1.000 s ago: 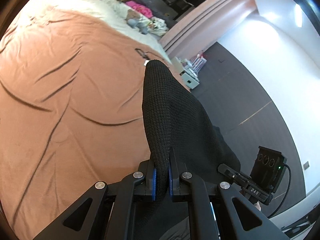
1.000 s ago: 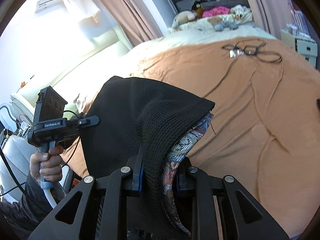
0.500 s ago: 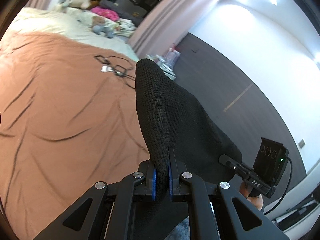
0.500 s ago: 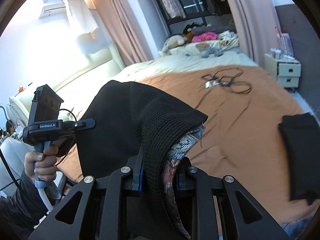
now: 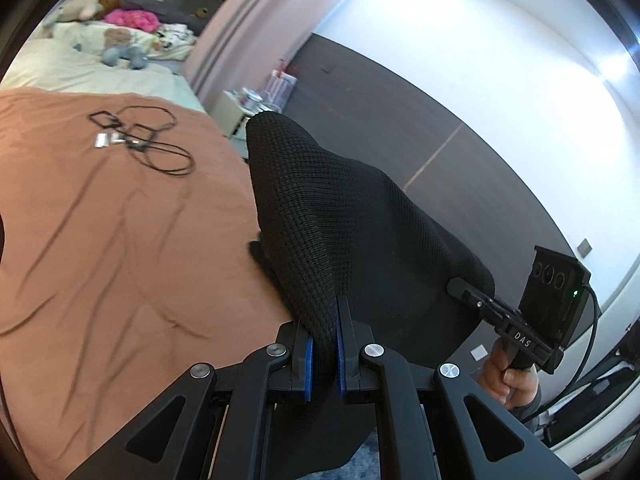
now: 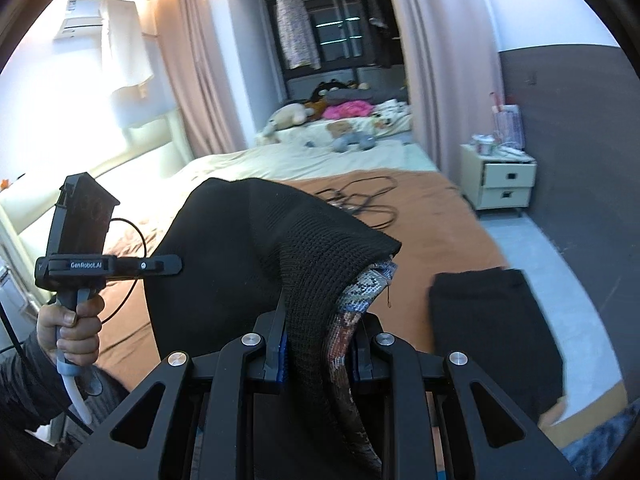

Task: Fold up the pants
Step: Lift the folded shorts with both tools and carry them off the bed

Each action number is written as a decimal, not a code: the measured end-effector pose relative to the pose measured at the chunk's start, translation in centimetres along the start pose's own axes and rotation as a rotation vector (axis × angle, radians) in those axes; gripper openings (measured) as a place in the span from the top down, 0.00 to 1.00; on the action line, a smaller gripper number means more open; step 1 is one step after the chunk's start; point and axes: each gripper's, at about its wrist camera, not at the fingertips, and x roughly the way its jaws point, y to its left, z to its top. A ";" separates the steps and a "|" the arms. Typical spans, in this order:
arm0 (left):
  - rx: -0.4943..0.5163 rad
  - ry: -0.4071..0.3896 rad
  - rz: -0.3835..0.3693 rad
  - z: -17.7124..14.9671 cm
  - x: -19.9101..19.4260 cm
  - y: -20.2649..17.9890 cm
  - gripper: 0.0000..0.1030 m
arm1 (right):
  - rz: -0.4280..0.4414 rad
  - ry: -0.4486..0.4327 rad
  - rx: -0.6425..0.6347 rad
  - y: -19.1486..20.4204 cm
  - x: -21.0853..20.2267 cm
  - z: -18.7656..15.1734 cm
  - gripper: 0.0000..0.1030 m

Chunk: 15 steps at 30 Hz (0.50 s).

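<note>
Now both clamped: left hand-held gripper (image 5: 324, 354), right hand-held gripper (image 6: 316, 354) pinching black pants (image 5: 340, 216).

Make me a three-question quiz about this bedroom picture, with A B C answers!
1. Where does the black cable lie?
A. on the brown blanket
B. on the floor
C. on the nightstand

2. What colour is the knit garment in the tongs?
A. white
B. black
C. green

3. How are the left tongs?
A. wide open, empty
B. shut on the garment
C. holding a toy

Answers: 1 A, the cable loops rest on the blanket; 2 B, the knit is black; 3 B, blue pads pinch the fabric.
</note>
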 end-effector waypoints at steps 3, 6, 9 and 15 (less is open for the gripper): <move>0.016 0.009 -0.025 0.6 2.7 -1.2 0.91 | -0.041 -0.009 -0.007 0.2 -1.2 -0.3 0.82; 0.029 0.027 -0.048 1.0 5.5 -2.4 0.91 | -0.077 -0.007 -0.005 0.7 -1.5 -0.8 0.82; 0.048 0.050 -0.070 1.3 8.4 -3.4 0.91 | -0.114 -0.002 -0.008 1.0 -2.0 -0.7 0.82; 0.055 0.088 -0.111 0.8 13.1 -4.7 0.91 | -0.193 0.013 -0.019 2.0 -2.7 -0.2 0.82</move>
